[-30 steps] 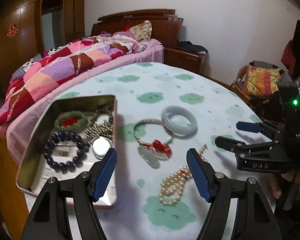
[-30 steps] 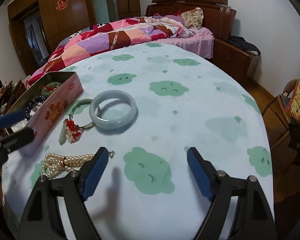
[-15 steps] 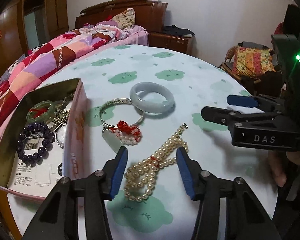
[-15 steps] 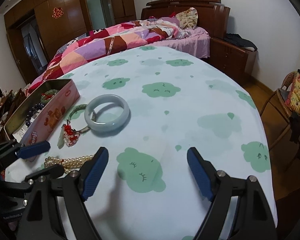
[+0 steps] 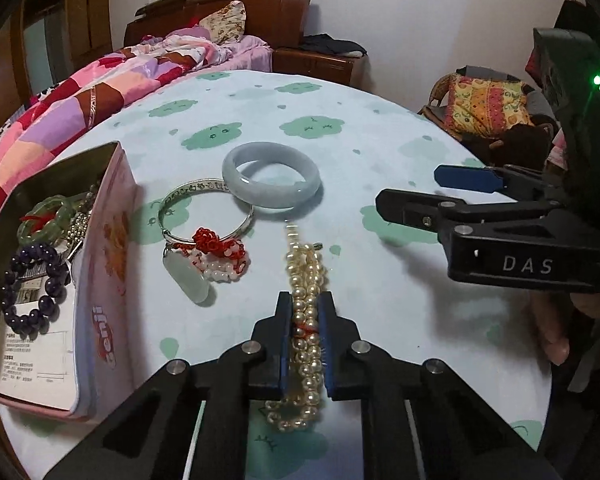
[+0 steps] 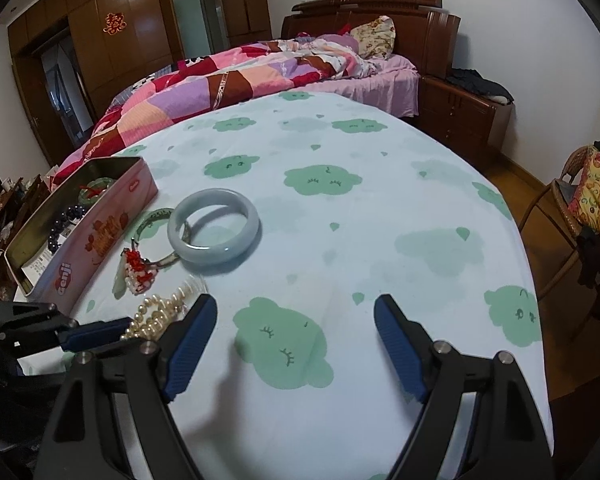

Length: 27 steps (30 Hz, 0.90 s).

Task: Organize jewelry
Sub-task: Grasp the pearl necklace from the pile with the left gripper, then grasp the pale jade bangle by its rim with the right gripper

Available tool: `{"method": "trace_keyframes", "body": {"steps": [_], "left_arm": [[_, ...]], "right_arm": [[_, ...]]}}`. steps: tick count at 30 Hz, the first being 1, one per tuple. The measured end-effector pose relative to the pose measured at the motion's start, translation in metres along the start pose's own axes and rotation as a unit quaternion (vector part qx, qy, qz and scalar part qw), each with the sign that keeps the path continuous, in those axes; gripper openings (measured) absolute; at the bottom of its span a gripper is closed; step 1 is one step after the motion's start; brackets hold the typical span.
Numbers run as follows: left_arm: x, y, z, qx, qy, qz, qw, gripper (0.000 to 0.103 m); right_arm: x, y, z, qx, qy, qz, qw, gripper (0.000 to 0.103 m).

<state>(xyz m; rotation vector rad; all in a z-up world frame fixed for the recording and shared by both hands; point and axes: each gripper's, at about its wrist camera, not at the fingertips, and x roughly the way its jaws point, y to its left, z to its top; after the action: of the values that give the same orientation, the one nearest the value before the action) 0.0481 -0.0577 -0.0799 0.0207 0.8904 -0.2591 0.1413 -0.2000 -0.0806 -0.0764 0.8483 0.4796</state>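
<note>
My left gripper (image 5: pixel 305 308) is shut on a pearl bracelet (image 5: pixel 306 276) that lies on the table; the bracelet also shows in the right wrist view (image 6: pixel 160 312). A pale jade bangle (image 5: pixel 271 178) lies beyond it, overlapping a silver bangle (image 5: pixel 204 216) with a red knot and jade pendant (image 5: pixel 188 276). An open pink tin (image 5: pixel 100 280) at the left holds a dark bead bracelet (image 5: pixel 32 288), a green ring (image 5: pixel 44 218) and other pieces. My right gripper (image 6: pixel 296 312) is open and empty over the tablecloth, right of the jewelry; it shows in the left wrist view (image 5: pixel 420 188).
The round table (image 6: pixel 360 220) has a white cloth with green cloud prints. A bed with a patchwork quilt (image 6: pixel 228 84) stands behind it, a nightstand (image 6: pixel 464 116) to its right, and a wicker chair with a cushion (image 6: pixel 592 196) at the far right.
My left gripper moved forward and down onto the pearl bracelet and closed on it. The right gripper stayed open and barely moved.
</note>
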Motion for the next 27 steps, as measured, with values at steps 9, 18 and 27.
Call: {"method": "trace_keyframes", "body": {"steps": [9, 18, 27], "left_arm": [[-0.046, 0.019, 0.021, -0.026, -0.078, 0.004, 0.9966, 0.005], [-0.078, 0.056, 0.042, -0.058, -0.136, 0.044, 0.988, 0.005], [-0.056, 0.08, 0.054, -0.074, -0.136, 0.057, 0.9864, 0.005]], "right_arm": [[0.002, 0.007, 0.021, -0.005, -0.006, 0.007, 1.0, 0.083], [0.035, 0.042, 0.053, -0.046, 0.031, 0.052, 0.997, 0.094], [0.072, 0.055, 0.062, -0.055, 0.072, 0.043, 0.995, 0.095]]}}
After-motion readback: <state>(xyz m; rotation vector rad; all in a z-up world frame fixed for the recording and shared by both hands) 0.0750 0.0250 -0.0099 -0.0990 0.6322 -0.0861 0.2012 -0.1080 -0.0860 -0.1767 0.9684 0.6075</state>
